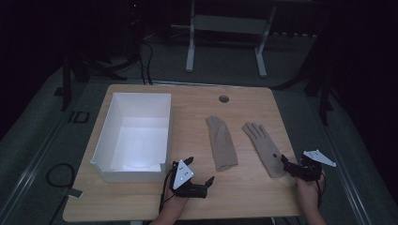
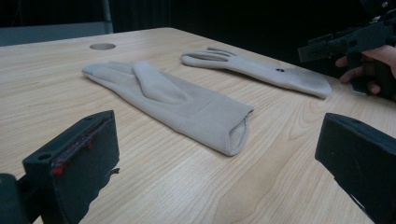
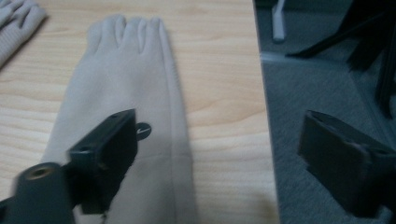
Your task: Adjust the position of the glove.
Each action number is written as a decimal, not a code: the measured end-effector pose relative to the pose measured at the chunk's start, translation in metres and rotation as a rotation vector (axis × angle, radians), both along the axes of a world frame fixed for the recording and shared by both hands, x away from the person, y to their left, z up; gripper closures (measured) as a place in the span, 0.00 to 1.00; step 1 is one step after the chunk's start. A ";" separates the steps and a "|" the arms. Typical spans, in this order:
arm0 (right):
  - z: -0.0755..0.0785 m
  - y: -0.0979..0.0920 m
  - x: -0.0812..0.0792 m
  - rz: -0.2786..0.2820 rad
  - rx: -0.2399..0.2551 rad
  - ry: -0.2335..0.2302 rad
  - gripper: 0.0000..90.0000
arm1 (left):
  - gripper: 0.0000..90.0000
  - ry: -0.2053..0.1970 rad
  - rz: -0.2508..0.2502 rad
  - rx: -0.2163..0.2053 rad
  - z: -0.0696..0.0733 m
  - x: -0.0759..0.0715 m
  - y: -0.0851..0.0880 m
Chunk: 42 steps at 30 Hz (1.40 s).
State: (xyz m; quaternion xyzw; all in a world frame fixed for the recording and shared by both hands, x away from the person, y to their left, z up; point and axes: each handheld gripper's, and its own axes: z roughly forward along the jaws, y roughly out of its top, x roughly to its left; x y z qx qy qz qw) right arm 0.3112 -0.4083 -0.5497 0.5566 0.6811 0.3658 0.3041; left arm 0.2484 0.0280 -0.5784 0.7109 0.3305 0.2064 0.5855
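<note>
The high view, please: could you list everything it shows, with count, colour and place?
table: one, light wood, centre, with a round hole near its far edge
box: one, white, open-topped, on the table's left half
left glove: one, beige, flat at mid-table, fingers pointing away
right glove: one, beige, flat to the right of the first, with a small dark dot near the cuff
frame: one, white metal, on the floor beyond the table
cables: dark, on the floor at left
left tool: one, black, jaws open, near edge, beside the box
right tool: one, black, jaws open, at the right glove's cuff
hands: two, at the bottom edge
</note>
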 end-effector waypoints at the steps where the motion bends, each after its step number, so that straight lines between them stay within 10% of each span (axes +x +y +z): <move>1: 0.000 -0.002 0.003 0.027 0.042 0.043 0.15 | 0.00 -0.001 0.000 0.000 0.000 0.000 0.000; 3: 0.001 -0.004 0.007 0.067 0.098 0.075 0.15 | 0.00 -0.002 -0.001 -0.001 0.000 0.000 0.000; 11: 0.024 0.013 0.003 0.121 0.016 0.001 0.14 | 0.00 0.000 0.001 0.001 0.000 0.000 0.000; 42: 0.074 0.061 0.027 0.231 0.032 -0.021 0.16 | 0.00 -0.009 -0.001 0.015 0.000 -0.002 -0.003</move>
